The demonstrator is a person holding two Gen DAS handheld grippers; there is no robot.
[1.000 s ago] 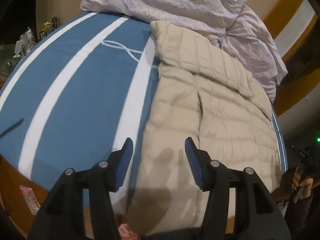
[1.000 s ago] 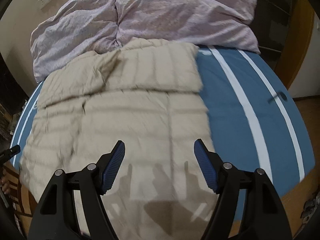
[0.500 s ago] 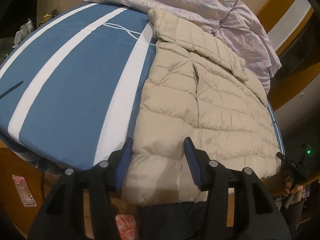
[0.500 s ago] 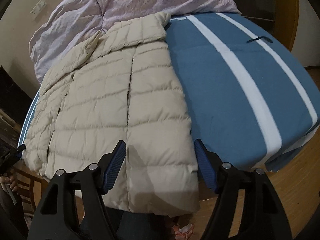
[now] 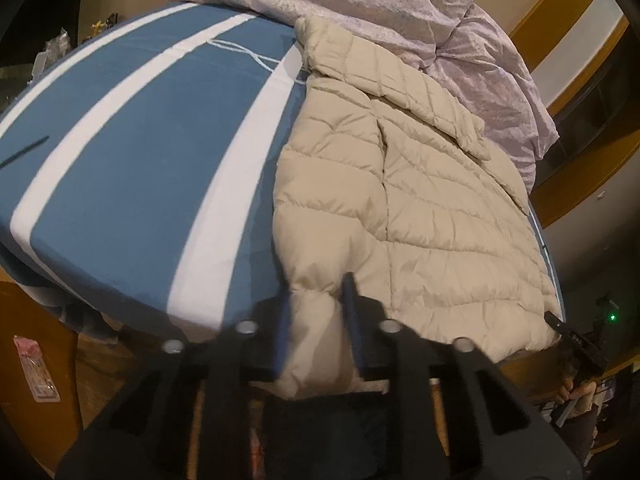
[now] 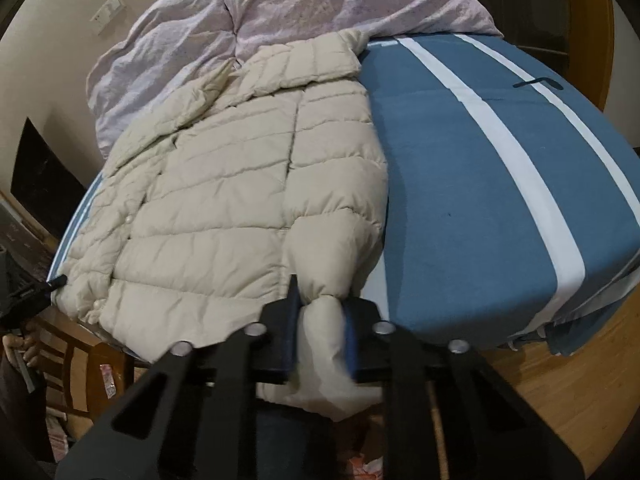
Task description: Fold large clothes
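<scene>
A beige quilted puffer jacket (image 5: 420, 200) lies flat on a blue bed sheet with white stripes (image 5: 132, 168), its hem hanging over the near edge of the bed. My left gripper (image 5: 316, 312) is shut on the jacket's hem at its left corner. In the right wrist view the same jacket (image 6: 224, 200) lies left of centre. My right gripper (image 6: 322, 312) is shut on the jacket's hem at its right corner, with bunched fabric between the pads.
A crumpled lilac duvet (image 5: 360, 4) is piled at the head of the bed, also in the right wrist view (image 6: 320, 4). The striped sheet (image 6: 500, 184) spreads beside the jacket. Wooden floor (image 6: 560, 380) lies below the bed edge. A pink packet (image 5: 36, 368) lies on the floor.
Both grippers were open above the jacket's hem. They have dropped to the hem at the bed edge and shut on it, one at each corner.
</scene>
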